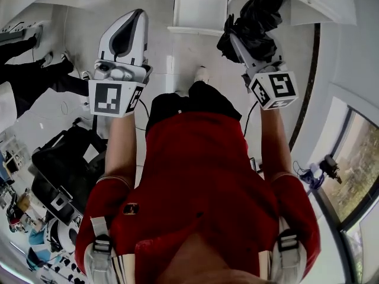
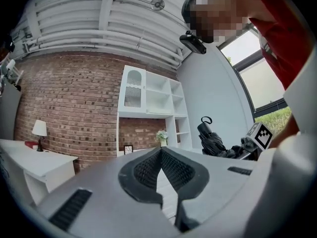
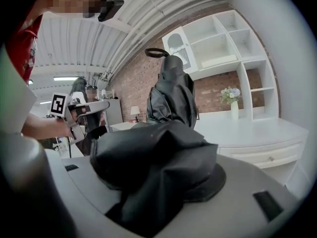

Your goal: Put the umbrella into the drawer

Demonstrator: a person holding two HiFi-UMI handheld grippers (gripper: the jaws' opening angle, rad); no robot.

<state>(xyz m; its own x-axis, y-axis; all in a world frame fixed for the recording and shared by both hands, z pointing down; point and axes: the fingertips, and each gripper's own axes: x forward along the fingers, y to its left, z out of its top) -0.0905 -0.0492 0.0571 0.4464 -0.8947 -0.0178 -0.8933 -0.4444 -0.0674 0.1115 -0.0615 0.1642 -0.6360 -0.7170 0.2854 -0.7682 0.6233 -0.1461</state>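
Observation:
A folded black umbrella (image 1: 253,22) is held upright in my right gripper (image 1: 244,46), which is shut on it. In the right gripper view the umbrella (image 3: 163,148) fills the jaws and its loop strap points up. The same umbrella (image 2: 214,142) shows at the right in the left gripper view. My left gripper (image 1: 133,25) is raised at the left, shut, with nothing between its pads (image 2: 148,168). An open white drawer (image 1: 200,10) lies ahead on the floor side, between both grippers. A closed drawer front (image 3: 265,155) sits under the white counter.
A white shelf unit (image 2: 153,110) stands against a brick wall (image 2: 69,103). A white table with a lamp (image 2: 38,130) is at the left. Black bags (image 1: 65,164) and a standing person's legs (image 1: 29,76) are on the left floor. A window (image 1: 355,176) runs along the right.

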